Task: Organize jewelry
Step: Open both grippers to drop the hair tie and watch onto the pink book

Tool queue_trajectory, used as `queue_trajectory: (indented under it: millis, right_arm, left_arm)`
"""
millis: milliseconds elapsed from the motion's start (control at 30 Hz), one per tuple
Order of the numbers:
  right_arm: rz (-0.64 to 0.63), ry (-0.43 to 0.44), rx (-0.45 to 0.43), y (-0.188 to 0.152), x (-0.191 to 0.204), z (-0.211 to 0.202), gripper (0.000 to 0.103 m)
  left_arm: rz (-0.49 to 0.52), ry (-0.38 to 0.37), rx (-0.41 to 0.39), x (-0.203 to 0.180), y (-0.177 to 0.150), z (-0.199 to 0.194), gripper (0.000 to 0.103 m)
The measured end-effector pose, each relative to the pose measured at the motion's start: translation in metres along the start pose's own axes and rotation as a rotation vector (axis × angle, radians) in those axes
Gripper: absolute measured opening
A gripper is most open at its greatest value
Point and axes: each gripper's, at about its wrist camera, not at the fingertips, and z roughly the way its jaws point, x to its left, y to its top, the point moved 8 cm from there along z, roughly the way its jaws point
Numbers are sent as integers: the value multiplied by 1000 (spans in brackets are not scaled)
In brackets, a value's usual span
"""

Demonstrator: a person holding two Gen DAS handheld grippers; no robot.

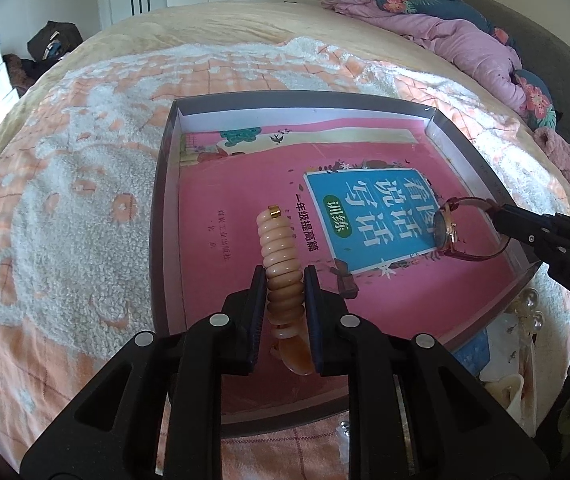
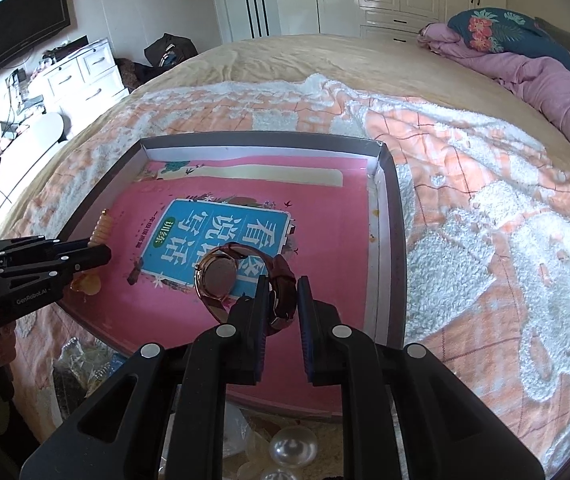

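The coiled peach bracelet (image 1: 281, 280) is sitting clamped between the left gripper (image 1: 285, 280)'s two pads, its ringed length sticking out past the fingertips with a small gold clasp (image 1: 273, 211) at the far end and a looser amber tail hanging back behind the pads. The wristwatch (image 2: 221, 276) is being held by the right gripper (image 2: 281, 292), whose pads are pinching the dark red strap (image 2: 285, 300) while the round case is hanging just ahead of and to the left of the fingertips. Both pieces are hovering over the shallow grey box (image 1: 161, 200), above the pink book cover (image 1: 237, 208) lining its floor. The worry, as I judge it, is the bracelet: it is springy and gripped only across a few coils, so any tilt or easing of the pads could let it squirm out and drop wide of the box onto the fleecy blanket (image 1: 85, 184). The watch is gripped by the strap alone, so its heavier face may be swinging and could strike the box wall or twist free. More trinkets, pearly beads (image 2: 293, 446) among them, are lying just below the near edge, behind both sets of fingers.
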Motion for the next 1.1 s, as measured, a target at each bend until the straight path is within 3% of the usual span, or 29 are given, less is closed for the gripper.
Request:
queue_trajectory:
  millis: [67, 167, 200, 267, 433, 600, 700, 767, 1100]
  right_arm:
    - [9, -3, -1, -1, -2, -2, 18]
    - [24, -6, -16, 0, -5, -8, 35]
    - [30, -5, -21, 0, -6, -10, 36]
    - [36, -6, -31, 0, -8, -15, 38]
    - [79, -1, -90, 0, -14, -41, 56]
    - [117, -6, -145, 0, -21, -68, 75]
    - [135, -5, -165, -2, -23, -80, 78]
    - [135, -4, -171, -4, -22, -88, 83]
    - [124, 6, -217, -6, -9, -119, 90]
  left_arm:
    - [-1, -7, 1, -1, 0, 0, 11]
    - [3, -9, 0, -2, 0, -1, 12]
    - [3, -10, 0, -2, -1, -1, 12]
    - [4, -12, -5, -3, 0, -3, 16]
    - [2, -23, -23, -5, 2, -12, 26]
    - [-31, -40, -50, -7, 6, -25, 54]
    - [-34, -37, -76, -9, 7, -36, 71]
    - [-58, -48, -84, -7, 6, -41, 88]
    - [-68, -17, -146, -4, -1, -82, 94]
